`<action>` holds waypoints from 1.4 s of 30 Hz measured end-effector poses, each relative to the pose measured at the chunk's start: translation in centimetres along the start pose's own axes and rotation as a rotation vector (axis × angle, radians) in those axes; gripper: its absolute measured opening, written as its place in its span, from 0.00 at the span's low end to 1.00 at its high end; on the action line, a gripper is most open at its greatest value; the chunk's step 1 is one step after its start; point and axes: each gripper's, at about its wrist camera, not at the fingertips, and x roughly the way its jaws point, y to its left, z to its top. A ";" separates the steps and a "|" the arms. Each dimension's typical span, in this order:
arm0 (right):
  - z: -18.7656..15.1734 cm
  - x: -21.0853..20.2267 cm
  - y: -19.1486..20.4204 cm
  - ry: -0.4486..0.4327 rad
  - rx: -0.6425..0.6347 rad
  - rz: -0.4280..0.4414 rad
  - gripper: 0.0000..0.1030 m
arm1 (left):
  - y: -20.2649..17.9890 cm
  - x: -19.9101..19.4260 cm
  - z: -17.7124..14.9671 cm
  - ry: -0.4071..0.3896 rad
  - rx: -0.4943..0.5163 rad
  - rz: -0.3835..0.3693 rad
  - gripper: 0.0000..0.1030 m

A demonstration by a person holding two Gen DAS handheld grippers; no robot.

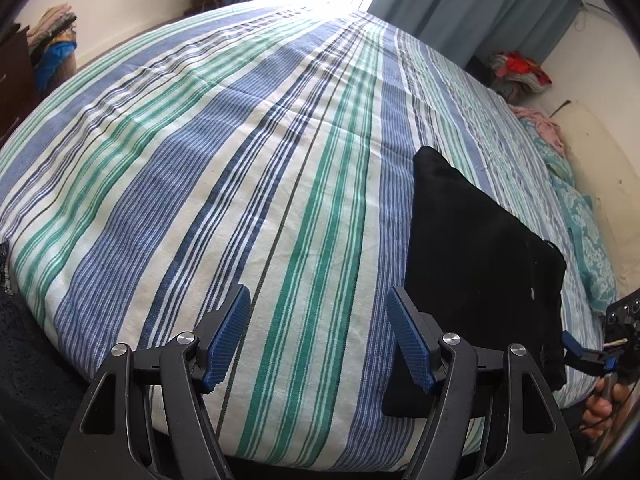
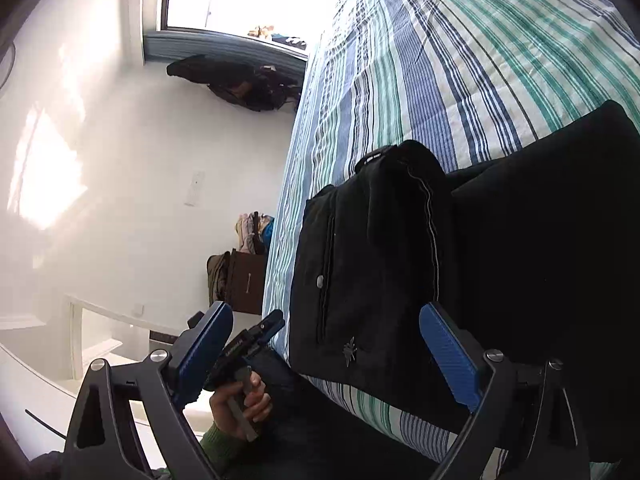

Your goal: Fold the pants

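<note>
The black pants [image 1: 480, 264] lie folded into a compact stack on the striped bedspread [image 1: 240, 160], at the near edge of the bed. The left gripper [image 1: 318, 336] hovers just beside the stack, over bare bedspread, jaws apart and holding nothing. The right gripper [image 2: 326, 356] stands at the bed-edge end of the stack, jaws spread wide with nothing pressed between them; one pad [image 2: 448, 354] sits close against the dark cloth, and contact cannot be confirmed.

Risks, as judged:
- The stack overhangs or sits very near the bed edge; a push from the right gripper could slide it off.
- The top layer shows a raised hump near the far end of the stack. A pinch that catches only that layer would pull the fold open.
- Both grippers work near the same end of the stack and could collide.

View differences: the right wrist view alone shows the pants' detail: a seam with pale stitching, a button [image 2: 319, 281], a small embroidered mark, and the left hand [image 2: 240, 404] on its handle. The left wrist view alone shows the stack's whole outline and the bare bedspread beyond it.
</note>
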 end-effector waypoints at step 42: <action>1.0 -3.0 8.0 0.017 -0.333 -0.424 0.21 | -1.3 -1.0 -0.4 -0.027 0.074 0.001 0.71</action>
